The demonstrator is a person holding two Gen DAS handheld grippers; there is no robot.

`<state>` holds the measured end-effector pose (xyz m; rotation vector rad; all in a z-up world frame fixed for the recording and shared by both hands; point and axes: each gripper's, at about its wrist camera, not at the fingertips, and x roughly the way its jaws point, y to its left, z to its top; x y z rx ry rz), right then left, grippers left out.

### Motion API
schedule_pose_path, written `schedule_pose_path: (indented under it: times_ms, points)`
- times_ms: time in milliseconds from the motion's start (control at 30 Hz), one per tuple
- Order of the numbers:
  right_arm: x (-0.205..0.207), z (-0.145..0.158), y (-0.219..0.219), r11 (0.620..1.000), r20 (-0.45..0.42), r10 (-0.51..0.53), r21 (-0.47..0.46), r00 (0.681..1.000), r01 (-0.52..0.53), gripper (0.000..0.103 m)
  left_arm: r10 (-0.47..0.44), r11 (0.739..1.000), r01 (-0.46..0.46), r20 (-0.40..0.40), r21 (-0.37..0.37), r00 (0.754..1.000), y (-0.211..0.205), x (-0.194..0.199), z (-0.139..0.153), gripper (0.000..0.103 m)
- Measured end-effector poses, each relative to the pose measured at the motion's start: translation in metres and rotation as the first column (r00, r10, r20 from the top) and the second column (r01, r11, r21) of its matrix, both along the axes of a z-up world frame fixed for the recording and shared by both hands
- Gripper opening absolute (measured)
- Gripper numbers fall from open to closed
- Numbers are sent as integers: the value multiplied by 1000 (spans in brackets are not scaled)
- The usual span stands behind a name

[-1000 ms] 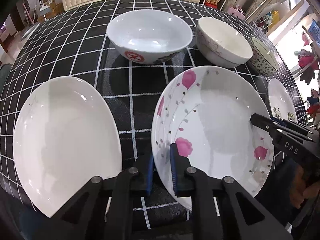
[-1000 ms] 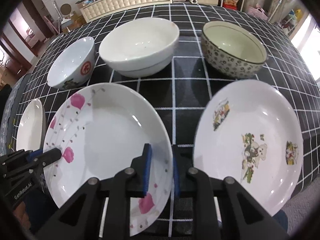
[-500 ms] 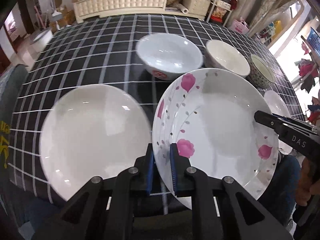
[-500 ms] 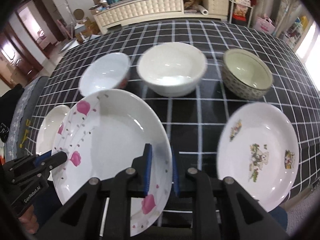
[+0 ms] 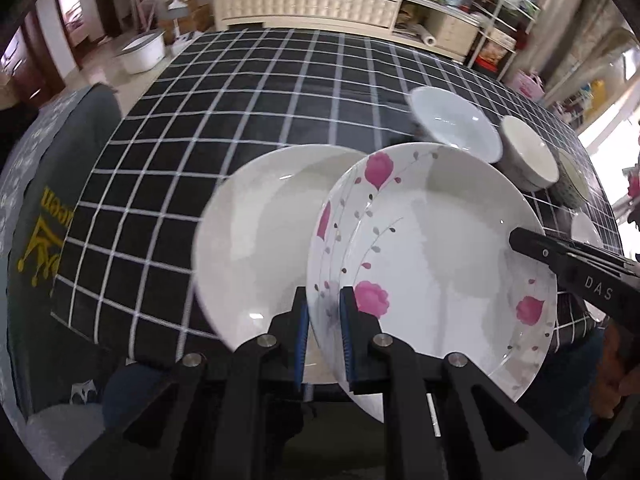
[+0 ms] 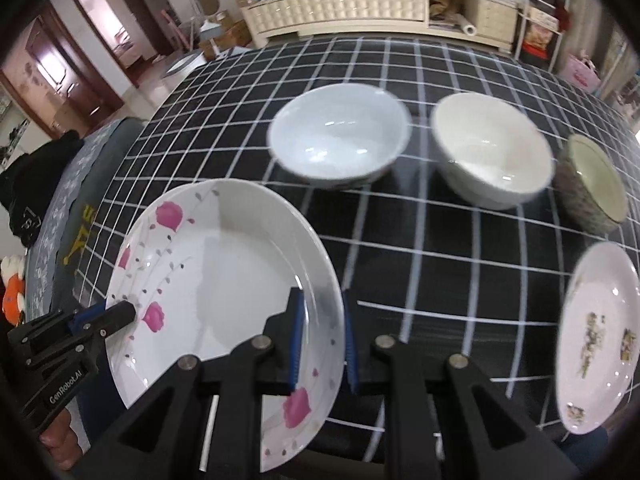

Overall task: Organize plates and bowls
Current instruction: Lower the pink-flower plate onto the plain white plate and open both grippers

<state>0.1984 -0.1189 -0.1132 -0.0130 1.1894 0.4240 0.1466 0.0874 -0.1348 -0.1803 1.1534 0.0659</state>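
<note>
Gripping from both sides, the two grippers hold the pink-flowered plate in the air above the counter, which wears a black cloth with a white grid. The left gripper has its blue-padded fingers clamped on the plate's near-left rim, one pad under and one pad over the edge. Over in the right wrist view, the right gripper is pinched onto the opposite rim in the same way, fingers closed tight on the porcelain, and the left one pokes in at the lower left, biting the far edge by a pink blossom. The flowered plate is tilted a touch and partly overlaps a plain white plate lying on the cloth just to its left; in the right wrist view only a thin sliver of that white rim peeks out behind it. Whether the two plates touch, I cannot tell. Beyond them, a row of three bowls sits on the counter: a white bowl on the left, a cream bowl in the middle, and a dark-patterned bowl on the right, all a bit blurred. At the right, near the counter edge, a plate with cartoon prints lies well apart from the lifted one. A long cream cabinet stands across the room behind.
</note>
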Motion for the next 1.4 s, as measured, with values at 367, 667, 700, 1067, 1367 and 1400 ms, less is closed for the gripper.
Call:
schedule_pose_path:
  times_ms: [367,667,700,1067,1367,1400]
  points:
    - [3,-7,46,997,-3,64,-39,998,-64,22,72,997,-72,-17,-3,997,38,-10,-11,13]
    - [13,-15,65,994,-12,80,-68,997,-81,22,91,996,-92,-42,-5,995,51,3,-23,13]
    - [13,-15,66,994,-10,85,-69,996,-86,22,96,995,-97,-45,-3,994,53,4,-25,13]
    - [20,-26,79,991,-31,113,-69,993,-114,22,114,993,-113,-29,45,993,64,15,-24,13]
    - [17,-22,80,989,9,123,-88,992,-121,22,112,993,-110,-33,46,993,68,15,-27,11]
    - [17,-20,79,989,18,124,-90,992,-122,22,111,993,-110,-33,51,993,67,15,-27,11]
